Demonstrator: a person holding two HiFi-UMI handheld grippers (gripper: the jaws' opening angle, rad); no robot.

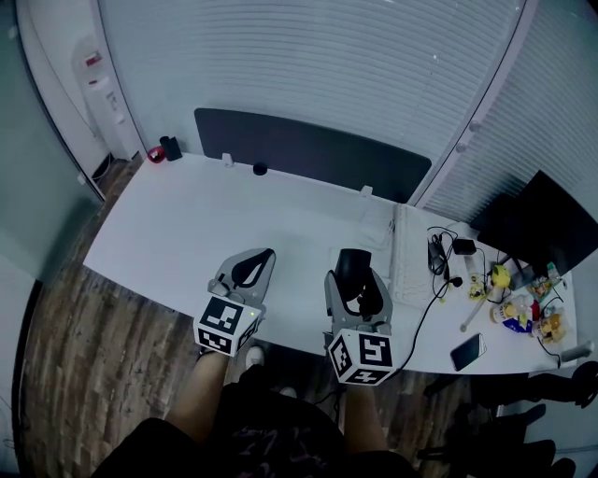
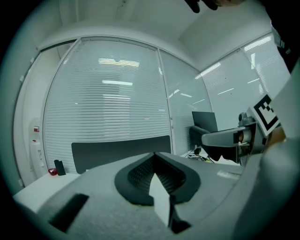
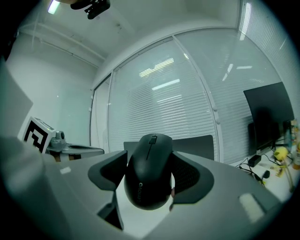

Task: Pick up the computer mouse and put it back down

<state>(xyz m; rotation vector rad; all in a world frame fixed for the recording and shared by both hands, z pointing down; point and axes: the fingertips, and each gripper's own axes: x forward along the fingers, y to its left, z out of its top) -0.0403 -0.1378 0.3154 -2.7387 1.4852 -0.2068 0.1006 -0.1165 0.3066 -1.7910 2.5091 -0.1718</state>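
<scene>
While the right gripper (image 1: 358,285) is clamping the computer mouse (image 3: 150,168) by its 2 flanks over the white desk (image 1: 187,224), the left gripper (image 1: 262,261) is idling, jaws together and empty. The mouse is likely handling as light, rigid and slick, so its waist is suiting the grip.

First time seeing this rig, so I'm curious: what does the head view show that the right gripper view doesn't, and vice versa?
Only the head view: the keyboard, the phone near the desk edge, the wood floor and the person's legs.
Only the right gripper view: the scroll wheel close up and a ceiling light.
Both: the black computer mouse clamped in the right gripper, the left gripper beside it, the monitor and the dark panel behind the desk.
</scene>
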